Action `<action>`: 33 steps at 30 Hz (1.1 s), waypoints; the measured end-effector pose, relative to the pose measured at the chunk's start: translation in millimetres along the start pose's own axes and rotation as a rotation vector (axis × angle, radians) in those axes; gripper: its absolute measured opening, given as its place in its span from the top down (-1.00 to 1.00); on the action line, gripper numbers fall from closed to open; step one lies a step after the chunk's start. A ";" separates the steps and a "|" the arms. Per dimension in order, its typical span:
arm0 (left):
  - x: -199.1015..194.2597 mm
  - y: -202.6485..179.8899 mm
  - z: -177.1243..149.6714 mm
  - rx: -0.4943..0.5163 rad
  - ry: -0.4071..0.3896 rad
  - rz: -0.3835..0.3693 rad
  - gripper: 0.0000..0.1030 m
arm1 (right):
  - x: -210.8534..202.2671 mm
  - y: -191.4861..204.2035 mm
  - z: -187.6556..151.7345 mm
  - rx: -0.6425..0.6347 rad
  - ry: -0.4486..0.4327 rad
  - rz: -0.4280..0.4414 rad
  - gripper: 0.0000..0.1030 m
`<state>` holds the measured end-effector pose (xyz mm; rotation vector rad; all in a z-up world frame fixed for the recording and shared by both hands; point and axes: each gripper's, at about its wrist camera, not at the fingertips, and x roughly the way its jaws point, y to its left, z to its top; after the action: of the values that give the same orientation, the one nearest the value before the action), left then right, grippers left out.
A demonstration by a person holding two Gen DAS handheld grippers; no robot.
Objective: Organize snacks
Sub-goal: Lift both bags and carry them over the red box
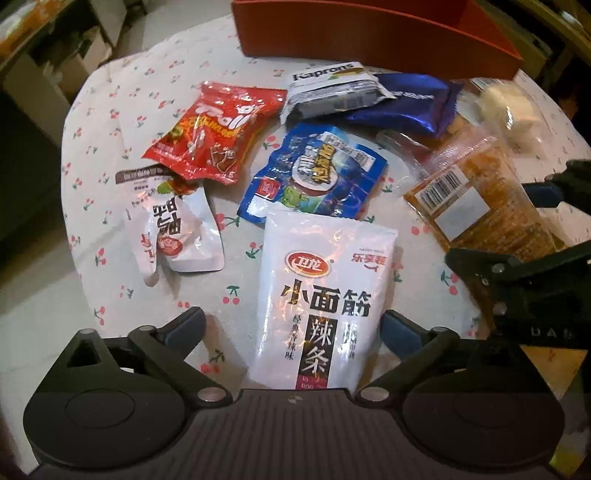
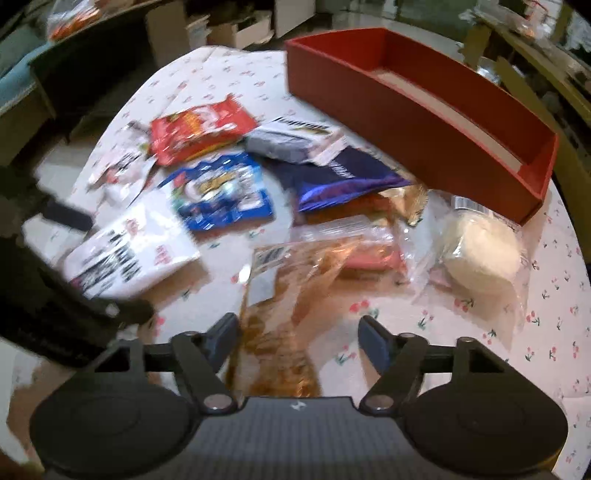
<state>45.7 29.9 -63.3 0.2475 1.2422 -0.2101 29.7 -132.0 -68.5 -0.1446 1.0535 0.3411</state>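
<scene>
Several snack packets lie on a round table with a cherry-print cloth point(image 1: 110, 229). My left gripper point(image 1: 291, 328) is open, its fingers on either side of a white spicy-strip packet point(image 1: 325, 291). Behind it lie a blue packet point(image 1: 314, 177), a red packet point(image 1: 218, 129), a small white packet point(image 1: 177, 232), a grey Kaprons packet point(image 1: 332, 92) and a dark blue packet point(image 1: 406, 103). My right gripper point(image 2: 297, 339) is open around the near end of a clear bag of orange-brown snacks point(image 2: 280, 332), also in the left wrist view point(image 1: 480, 199). A red box point(image 2: 424, 122) stands empty at the back.
A clear bag with a pale round bun point(image 2: 480, 251) lies right of the pile, close to the red box. A pink-filled clear packet point(image 2: 369, 254) lies in the middle. The table edge curves off to the left; shelves and cartons point(image 2: 240, 26) stand beyond.
</scene>
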 end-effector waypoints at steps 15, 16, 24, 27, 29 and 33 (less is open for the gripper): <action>-15.9 -17.8 0.9 -0.042 -0.050 -0.108 -0.09 | -39.0 -18.2 -24.2 0.059 -0.053 0.075 0.27; -18.8 -19.6 0.4 -0.053 -0.055 -0.108 -0.06 | -43.1 -20.4 -24.6 0.070 -0.064 0.078 0.27; -36.9 -17.6 1.6 -0.126 -0.105 -0.140 -0.01 | -71.8 -32.9 -30.6 0.142 -0.144 0.111 0.28; -42.3 -20.4 2.4 -0.136 -0.121 -0.155 0.00 | -77.5 -31.5 -29.8 0.141 -0.165 0.118 0.28; -46.2 -23.5 2.9 -0.135 -0.133 -0.165 0.00 | -80.4 -30.4 -29.3 0.139 -0.175 0.121 0.28; -50.1 -29.2 4.8 -0.140 -0.143 -0.159 0.01 | -87.8 -28.3 -24.0 0.132 -0.205 0.115 0.28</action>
<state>26.1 1.9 -16.4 0.0116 1.1295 -0.2718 -19.8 -183.3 -5.2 0.0683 0.8803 0.3809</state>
